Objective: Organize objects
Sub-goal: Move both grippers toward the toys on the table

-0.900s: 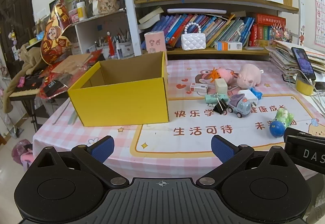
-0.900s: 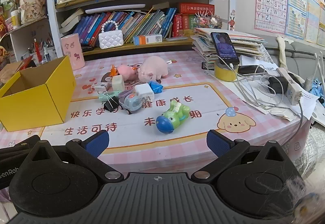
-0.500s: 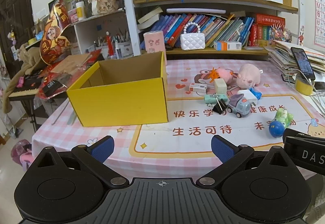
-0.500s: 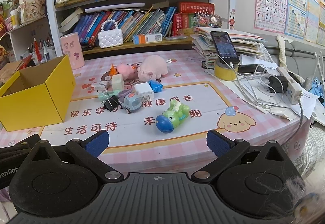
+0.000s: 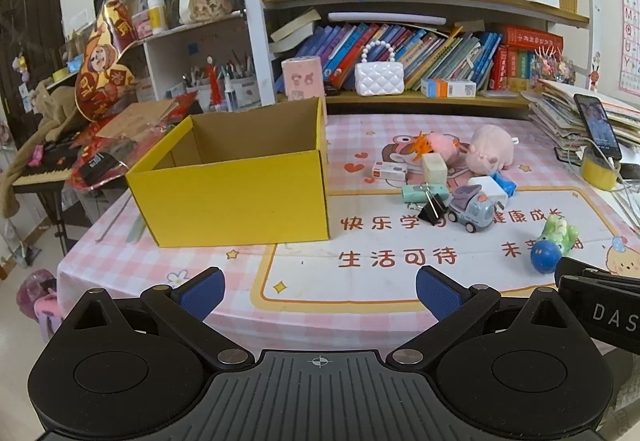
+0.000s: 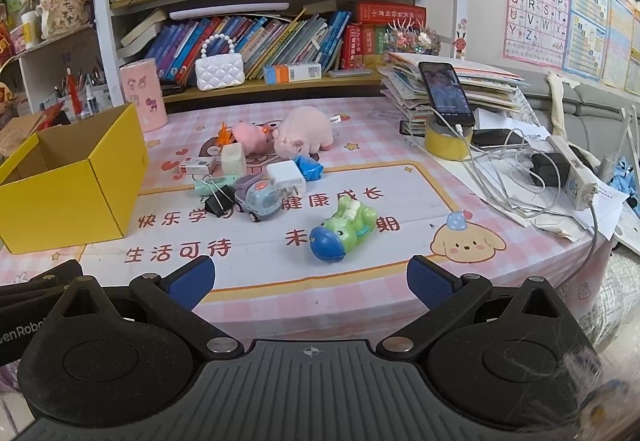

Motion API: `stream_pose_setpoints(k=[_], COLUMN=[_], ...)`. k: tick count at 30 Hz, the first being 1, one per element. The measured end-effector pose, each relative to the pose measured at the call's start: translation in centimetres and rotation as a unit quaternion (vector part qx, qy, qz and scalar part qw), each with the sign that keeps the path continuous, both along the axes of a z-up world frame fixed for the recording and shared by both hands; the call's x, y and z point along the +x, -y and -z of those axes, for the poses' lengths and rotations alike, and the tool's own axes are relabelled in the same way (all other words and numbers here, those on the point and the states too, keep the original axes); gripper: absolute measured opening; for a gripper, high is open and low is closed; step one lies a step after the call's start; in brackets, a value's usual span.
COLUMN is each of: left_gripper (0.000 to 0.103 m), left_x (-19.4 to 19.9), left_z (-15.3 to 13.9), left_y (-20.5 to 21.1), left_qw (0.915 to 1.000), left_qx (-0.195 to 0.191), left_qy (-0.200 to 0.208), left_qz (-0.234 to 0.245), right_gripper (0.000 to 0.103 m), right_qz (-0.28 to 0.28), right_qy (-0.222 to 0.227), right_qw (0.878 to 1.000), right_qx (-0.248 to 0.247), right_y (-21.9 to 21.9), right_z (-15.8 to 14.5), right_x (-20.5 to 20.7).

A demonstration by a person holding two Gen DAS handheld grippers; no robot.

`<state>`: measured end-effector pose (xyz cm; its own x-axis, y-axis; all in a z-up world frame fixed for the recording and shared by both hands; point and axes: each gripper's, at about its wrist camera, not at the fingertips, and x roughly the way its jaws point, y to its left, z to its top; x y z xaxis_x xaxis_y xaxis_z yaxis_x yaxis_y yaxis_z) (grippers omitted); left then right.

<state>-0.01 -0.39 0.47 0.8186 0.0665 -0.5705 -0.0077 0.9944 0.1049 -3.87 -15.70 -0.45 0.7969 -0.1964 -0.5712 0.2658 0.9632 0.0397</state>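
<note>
The yellow box [image 5: 236, 177] sits open on the left of the table [image 5: 360, 305], nothing visible inside it; the toy truck [image 6: 260, 201], binder clip [image 6: 218, 199] and green toy [image 6: 344, 229] lie to its right. Left gripper [image 5: 320, 291] and right gripper [image 6: 310, 281] hover spread wide at the near edge, unchanged from earlier.

open yellow box [image 5: 236, 197] upright at table's left, seemingly empty, toys clustered right: grey truck [image 5: 470, 208], green-blue toy [image 6: 344, 229] on its side

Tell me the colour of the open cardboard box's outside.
Yellow outside, plain brown inside; the cardboard box shows best in the left wrist view.
</note>
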Motion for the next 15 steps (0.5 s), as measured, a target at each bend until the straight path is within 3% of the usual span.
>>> stream_pose_setpoints(k=[15], left_gripper=[0.103], left_x=[0.67], left_z=[0.33], left_y=[0.19], left_qw=[0.9998], left_qx=[-0.009], left_qy=[-0.009], left_qz=[0.013], right_gripper=[0.103], right_qz=[0.010], right_qy=[-0.012], right_qw=[1.000], right_qx=[-0.006], right_y=[0.49], right_z=[-0.04], right_x=[0.38])
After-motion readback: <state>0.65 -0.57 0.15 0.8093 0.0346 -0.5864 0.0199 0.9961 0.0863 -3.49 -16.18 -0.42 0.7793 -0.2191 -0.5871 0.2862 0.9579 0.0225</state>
